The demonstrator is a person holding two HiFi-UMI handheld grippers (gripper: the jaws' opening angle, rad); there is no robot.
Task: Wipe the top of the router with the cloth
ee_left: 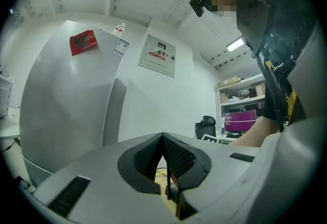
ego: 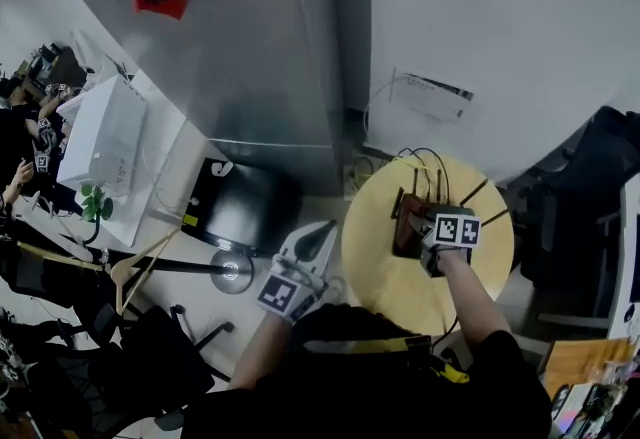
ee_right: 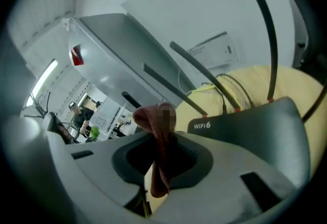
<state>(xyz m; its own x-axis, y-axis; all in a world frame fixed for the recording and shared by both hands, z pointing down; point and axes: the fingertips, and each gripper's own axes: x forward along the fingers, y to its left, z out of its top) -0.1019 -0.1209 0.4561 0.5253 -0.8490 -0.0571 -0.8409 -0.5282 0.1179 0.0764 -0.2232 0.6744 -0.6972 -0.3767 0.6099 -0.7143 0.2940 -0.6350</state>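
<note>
A black router [ego: 424,214] with several thin antennas sits on the small round yellow table [ego: 375,262]; in the right gripper view its body [ee_right: 265,131] shows a "WIFI 6" label. My right gripper [ego: 428,239] is over the router's near side, shut on a reddish-brown cloth [ee_right: 158,151] that hangs down between its jaws. The same cloth [ego: 408,224] lies against the router's left side in the head view. My left gripper [ego: 318,242] is held off the table's left edge, shut with nothing in it, pointing toward the fridge.
A tall grey fridge [ego: 240,37] with a red sticker stands behind the table, a white wall panel [ego: 490,37] to its right. A black box [ego: 235,202] and chairs lie on the floor at left. Cables [ego: 425,162] run off the table's far edge.
</note>
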